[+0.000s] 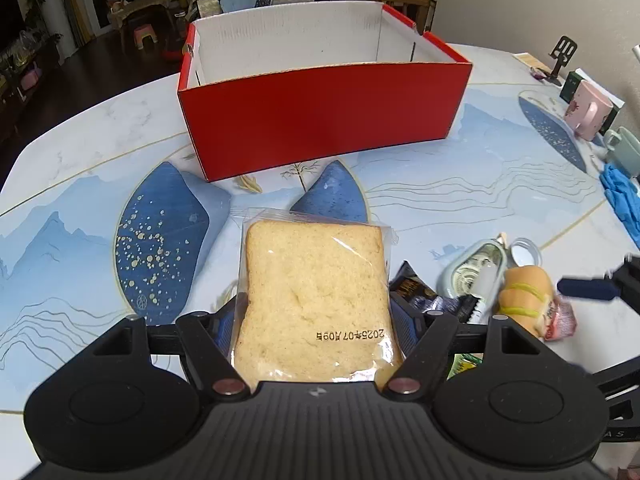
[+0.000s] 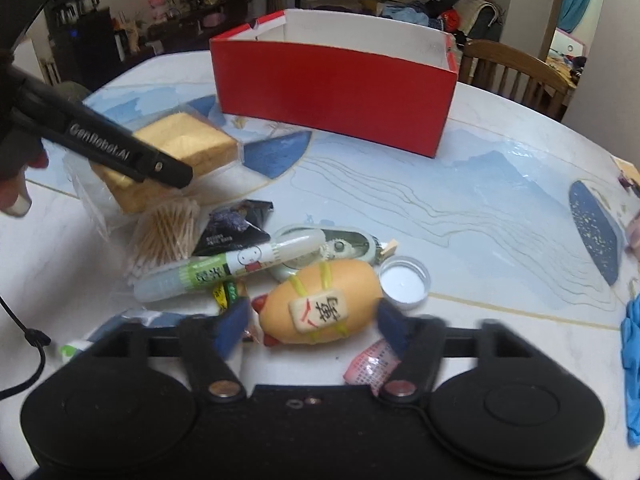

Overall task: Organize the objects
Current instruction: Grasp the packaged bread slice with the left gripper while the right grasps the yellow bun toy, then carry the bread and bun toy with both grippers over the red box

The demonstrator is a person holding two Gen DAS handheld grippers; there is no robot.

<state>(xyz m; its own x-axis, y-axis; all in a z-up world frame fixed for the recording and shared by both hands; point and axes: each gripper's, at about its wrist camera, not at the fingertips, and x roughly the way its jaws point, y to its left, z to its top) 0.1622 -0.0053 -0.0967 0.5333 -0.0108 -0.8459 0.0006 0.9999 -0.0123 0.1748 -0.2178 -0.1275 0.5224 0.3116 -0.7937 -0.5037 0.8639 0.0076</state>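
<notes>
A slice of bread in clear wrap (image 1: 316, 292) is clamped between the blue pads of my left gripper (image 1: 314, 332) and held off the table. It also shows at the left of the right wrist view as the wrapped bread (image 2: 180, 148), behind a black finger (image 2: 120, 152) of the left gripper. An open red box (image 1: 320, 120) (image 2: 332, 92) with a white inside stands beyond it. My right gripper (image 2: 314, 328) straddles an orange bun-shaped toy (image 2: 320, 304) lying on the table. Its blurred pads stand just beside the toy's ends.
Cotton swabs (image 2: 168, 236), a dark snack packet (image 2: 236, 228), a white-green tube (image 2: 224, 268), a round tape dispenser (image 2: 336, 248), a white cap (image 2: 404, 284) and a pink packet (image 2: 372, 368) crowd around the toy. Blue gloves (image 2: 632, 360) and a pink mug (image 1: 588, 110) sit right.
</notes>
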